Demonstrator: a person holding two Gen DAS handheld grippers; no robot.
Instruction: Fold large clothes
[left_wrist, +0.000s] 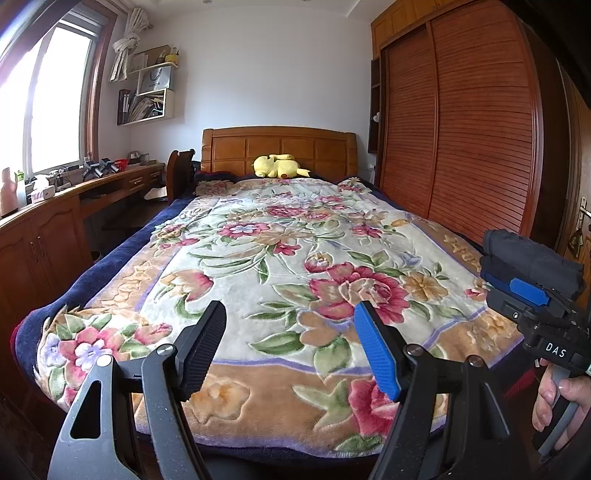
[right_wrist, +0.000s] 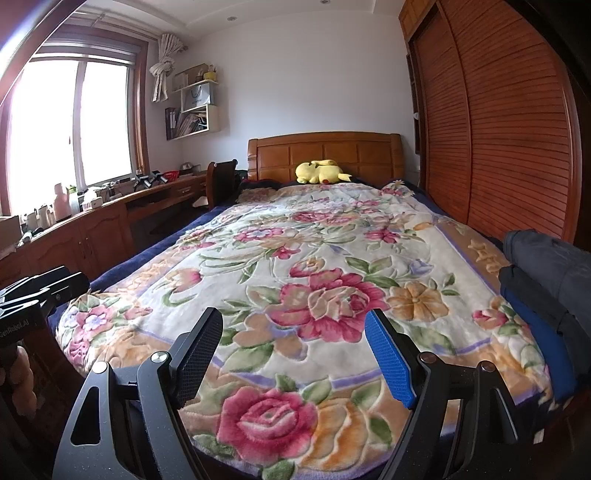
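A: Left gripper held with jaws spread wide, nothing between the black pad and the blue pad. Poised over the foot of the bed, above the floral blanket.

B: Right gripper likewise gaping, empty, over a big pink rose on the same blanket. Seen from the left wrist too, off at the right edge, gripped by a hand.

A: And the clothes?

B: Dark folded garment lying on the right side of the bed, near the foot, partly over a blue item. Well clear of both sets of jaws. Exact kind of garment impossible to tell.

A: Beyond that: yellow plush toy resting against the wooden headboard. Louvred wardrobe doors along the right.

B: On the left, long wooden desk under the bright window, cluttered with bottles and boxes. White wall shelves in the corner.
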